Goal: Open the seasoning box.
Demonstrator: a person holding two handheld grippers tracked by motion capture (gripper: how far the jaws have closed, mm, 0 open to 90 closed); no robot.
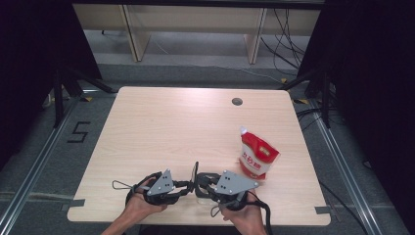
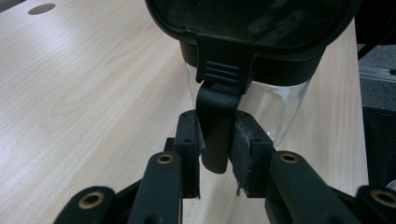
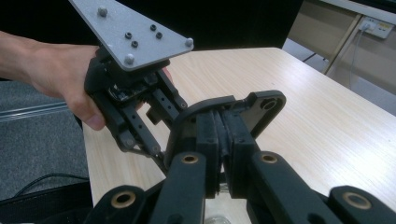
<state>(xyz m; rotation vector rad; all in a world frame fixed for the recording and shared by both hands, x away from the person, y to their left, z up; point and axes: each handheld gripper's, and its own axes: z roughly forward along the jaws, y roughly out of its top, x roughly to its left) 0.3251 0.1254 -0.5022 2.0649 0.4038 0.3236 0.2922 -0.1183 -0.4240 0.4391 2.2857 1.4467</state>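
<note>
Desk (image 1: 161, 132) mostly bare, work bunched at the near edge, centre. Red-and-white pouch (image 1: 257, 156) standing just right of the work, apart from both tools. Looks like next in line, not in play yet.

Clear jar (image 2: 275, 112) sitting on the desk between the two tools. Black lid (image 2: 252, 28) on top, tipped toward the left tool's camera. Cannot tell whether seated or already lifted at one side.

Latch tab (image 2: 215, 100) hanging down from the lid's front edge.

Left tool (image 2: 217, 125) clamped on that tab, one pad on each side, grip low on the tab. Right tool (image 3: 220, 126) closed tight on a thin black edge of the lid on the opposite side.

Judging the step as working the latch on the lid. To do it well:
- Hold the right tool rigid as the anchor. No glass gripped, so any sideways pull drags or tips the jar.
- Pull the tab outward and up along its hinge arc, not straight away from the jar.
- Shift the grip higher on the tab if the pads start to slide off the end.
- Keep the motion slow, wrists level, jar base flat on the desk.
- Keep clear of the pouch.
</note>
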